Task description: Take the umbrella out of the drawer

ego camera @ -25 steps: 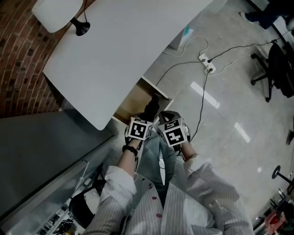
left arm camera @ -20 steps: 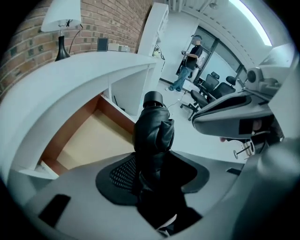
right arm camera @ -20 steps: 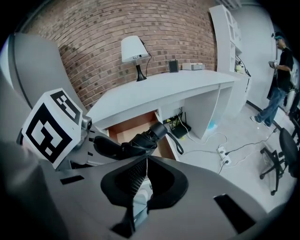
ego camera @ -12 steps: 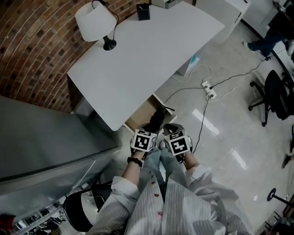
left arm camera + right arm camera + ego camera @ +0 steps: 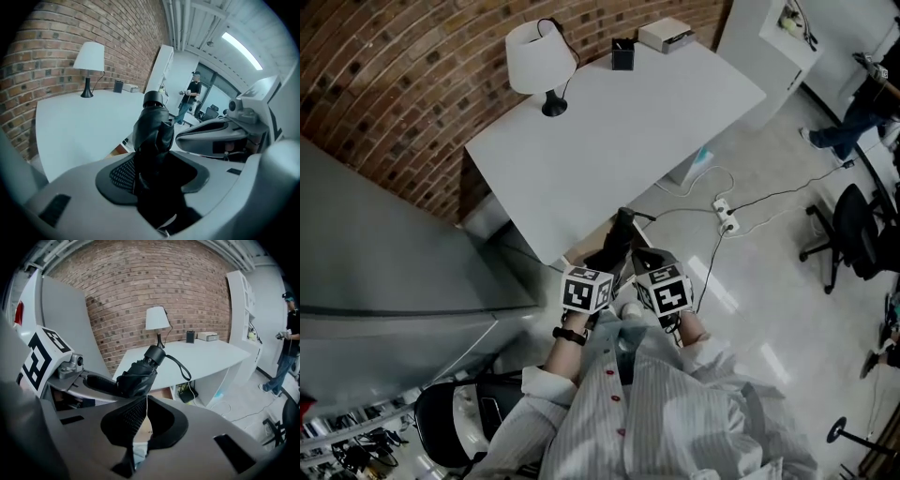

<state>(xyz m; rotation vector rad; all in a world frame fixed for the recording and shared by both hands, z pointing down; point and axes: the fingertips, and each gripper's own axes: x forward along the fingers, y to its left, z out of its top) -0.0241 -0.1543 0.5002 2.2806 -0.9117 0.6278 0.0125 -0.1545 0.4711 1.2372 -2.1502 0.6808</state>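
Note:
A black folded umbrella [image 5: 619, 242] stands slanted above the open brown drawer [image 5: 581, 251] under the white desk [image 5: 609, 141]. My left gripper [image 5: 607, 261] is shut on it; in the left gripper view the umbrella [image 5: 152, 131] fills the gap between the jaws [image 5: 154, 173], its round cap pointing up. My right gripper [image 5: 642, 261] is close on the right of the umbrella, open, with only a thin white thread across its gap [image 5: 145, 420]. In the right gripper view the umbrella [image 5: 140, 371] with its wrist strap sits in the left gripper [image 5: 93, 380], just beyond the right jaws.
On the desk stand a white lamp [image 5: 541, 61], a black box [image 5: 622, 53] and a white box [image 5: 666, 35]. A brick wall runs behind. A power strip with cables [image 5: 727, 211] lies on the floor. An office chair [image 5: 853, 234] and a person [image 5: 288, 338] are at the right.
Both grippers have risen together with the umbrella, which has come up out of the drawer. More of the desk and brick wall shows in the head view.

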